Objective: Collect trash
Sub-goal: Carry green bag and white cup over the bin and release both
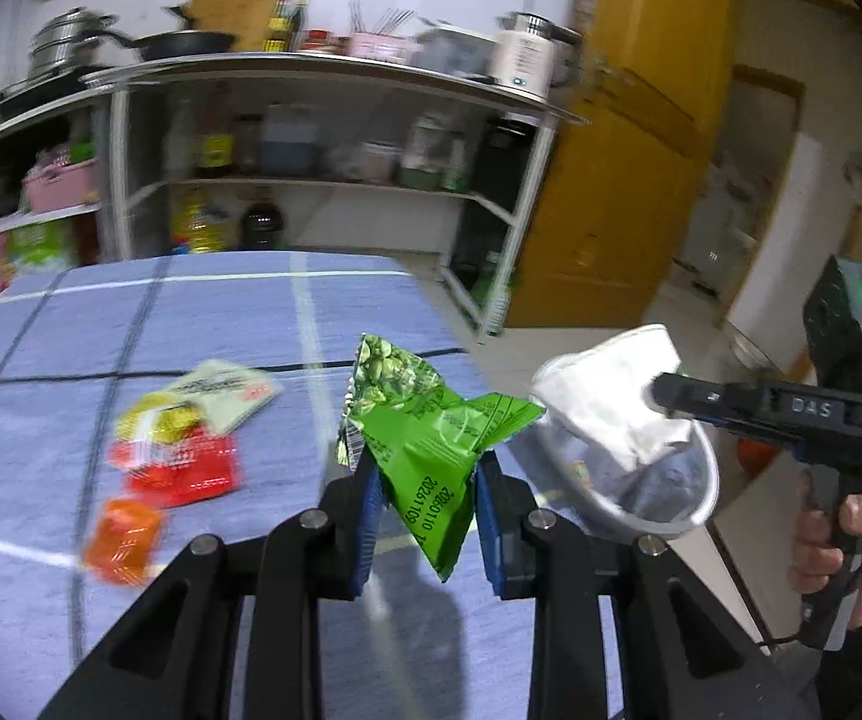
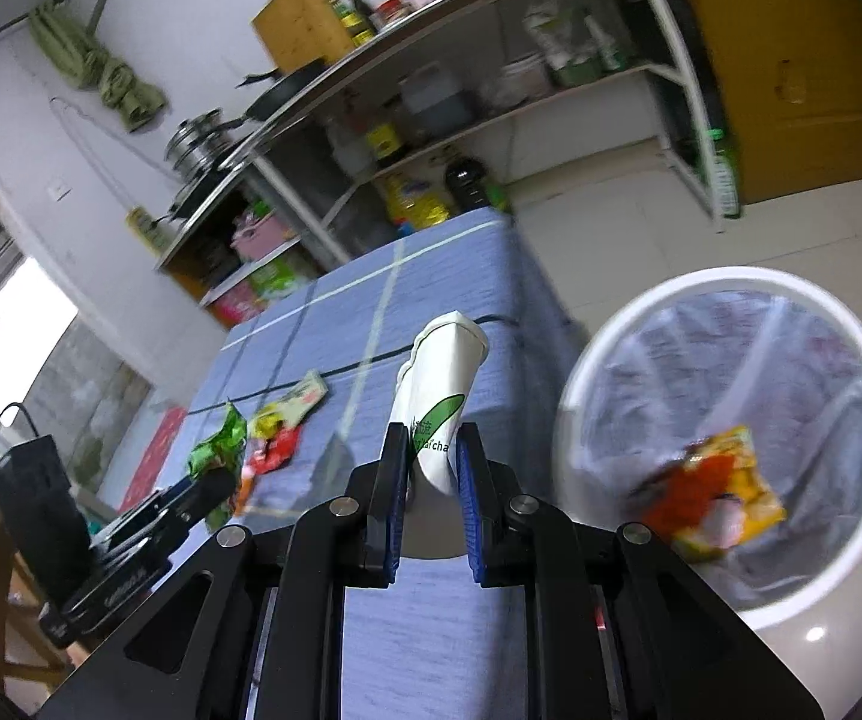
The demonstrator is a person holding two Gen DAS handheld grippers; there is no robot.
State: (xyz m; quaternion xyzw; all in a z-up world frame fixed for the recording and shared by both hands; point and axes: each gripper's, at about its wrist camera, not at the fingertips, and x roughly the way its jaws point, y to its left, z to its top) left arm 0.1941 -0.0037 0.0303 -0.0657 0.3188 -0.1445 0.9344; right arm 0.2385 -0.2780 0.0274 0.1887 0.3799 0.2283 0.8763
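- Green foil caught my eye first: the left gripper [image 1: 428, 480] had its blue pads [image 1: 371, 510] clamped on a crumpled green snack wrapper [image 1: 425, 426], which hung clear of the blue checked tablecloth [image 1: 221, 312], gripped near the middle so it would not slip out.
- Its partner, the right gripper [image 2: 428, 462], was pinched tight on a flattened white paper cup [image 2: 439, 396] bearing a green leaf print, the cup sticking out past the fingertips.
- Both pieces were held off to the table's side, near the white-rimmed trash bin [image 2: 586, 360] on the floor, lined with a clear bag; I took that as lining up a drop.
- One orange and yellow packet [image 2: 715, 498] already lay inside the bin.
- More litter remained on the cloth: a red sachet [image 1: 182, 471], a yellow sachet [image 1: 158, 420], an orange sachet [image 1: 122, 540] and a pale flat packet [image 1: 227, 390], so the job looked well short of finished.
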